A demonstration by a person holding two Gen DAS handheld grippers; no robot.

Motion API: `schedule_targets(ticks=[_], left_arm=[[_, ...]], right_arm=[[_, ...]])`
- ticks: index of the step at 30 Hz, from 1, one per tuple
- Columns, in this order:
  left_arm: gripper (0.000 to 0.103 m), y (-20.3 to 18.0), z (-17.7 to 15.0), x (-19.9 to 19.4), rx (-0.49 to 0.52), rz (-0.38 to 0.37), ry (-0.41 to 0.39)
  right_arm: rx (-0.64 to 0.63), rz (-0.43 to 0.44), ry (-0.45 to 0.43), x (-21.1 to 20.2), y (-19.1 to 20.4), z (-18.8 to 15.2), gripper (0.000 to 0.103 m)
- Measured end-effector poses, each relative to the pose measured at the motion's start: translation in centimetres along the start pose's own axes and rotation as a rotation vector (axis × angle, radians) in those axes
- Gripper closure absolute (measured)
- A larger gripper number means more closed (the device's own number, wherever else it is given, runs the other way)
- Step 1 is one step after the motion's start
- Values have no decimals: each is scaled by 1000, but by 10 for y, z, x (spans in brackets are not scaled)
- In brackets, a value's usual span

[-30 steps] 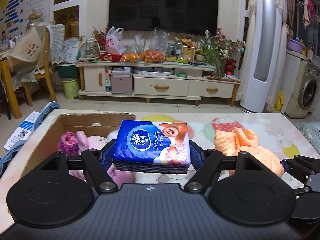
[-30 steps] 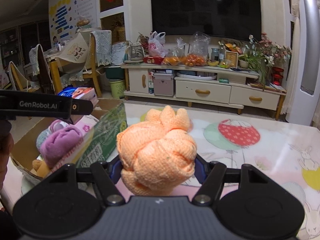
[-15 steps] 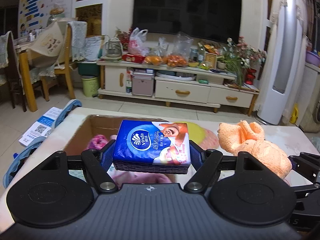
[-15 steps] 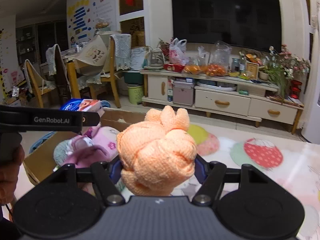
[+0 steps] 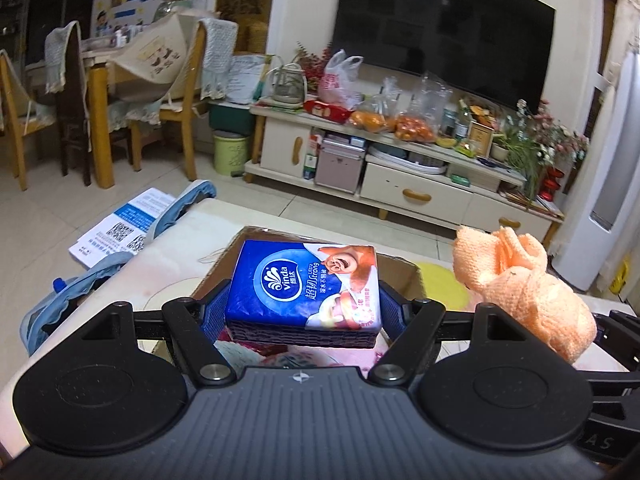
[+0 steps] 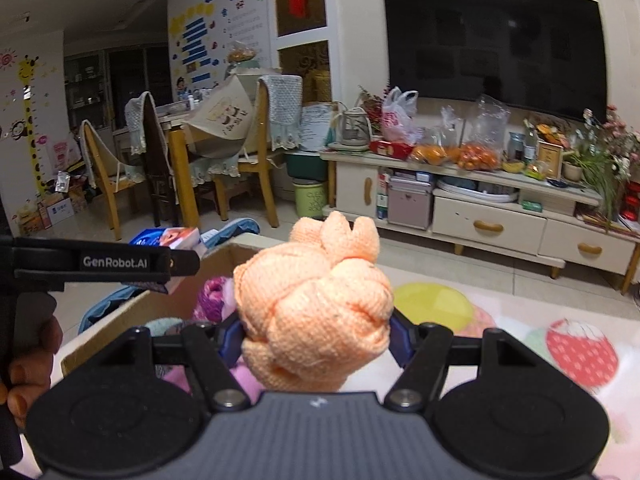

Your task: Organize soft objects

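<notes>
left gripper (image 5: 304,304) clamped on blue tissue pack (image 5: 306,280), held over the cardboard box (image 6: 120,316); right gripper (image 6: 316,336) clamped on knotted orange cloth (image 6: 316,320), just beside it above the counter (image 6: 520,320)

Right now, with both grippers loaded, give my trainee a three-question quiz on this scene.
1. What does the left gripper hold?
2. True or false: the orange knitted cloth in the right gripper lies on the table.
3. Which container lies below both grippers? A) cardboard box B) green bin C) plastic bag

Key:
1. A blue Vinda tissue pack, clamped at its two sides.
2. False; it is bundled up between the gripper's fingers, held above the table.
3. A; soft items, a purple one among them, already lie inside it.
</notes>
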State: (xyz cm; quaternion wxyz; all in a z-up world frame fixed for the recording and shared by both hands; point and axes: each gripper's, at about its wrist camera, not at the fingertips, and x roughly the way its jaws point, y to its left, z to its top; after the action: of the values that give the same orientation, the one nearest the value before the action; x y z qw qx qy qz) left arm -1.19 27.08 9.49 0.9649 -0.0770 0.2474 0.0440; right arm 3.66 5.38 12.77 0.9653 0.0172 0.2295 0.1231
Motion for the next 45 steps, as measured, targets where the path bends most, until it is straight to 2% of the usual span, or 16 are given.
schedule_targets(ticks=[12,22,25,27,28,31,35,41,45], left_arm=[[12,5,4,13,-85,16,26],[12,3,1,19,-77,12,58],[13,4,1,19,-72,12,71],[10,4,1,17,-60,13,73],[5,5,1,16,-57,14,71],[2,8,2,10,-52,15,58],[1,16,2,1,-55,16,52],[0,27,-2,-25,-58,3,-4],[0,23,-11,-37,5,28,-19]], right_arm=[[-82,55,7,57,6,9,35],[-85,84,54,94,0,2,34],[-80,105,76,99,1,-2,31],[-82,97,79,99,2,-6,23],[-76,101,76,97,2,-7,17],[-56,103,54,86,0,-7,11],[-49,83,35,70,0,-8,10],[1,15,-1,36,0,-15,10],[49,-64,-15,14,-3,-23,6]])
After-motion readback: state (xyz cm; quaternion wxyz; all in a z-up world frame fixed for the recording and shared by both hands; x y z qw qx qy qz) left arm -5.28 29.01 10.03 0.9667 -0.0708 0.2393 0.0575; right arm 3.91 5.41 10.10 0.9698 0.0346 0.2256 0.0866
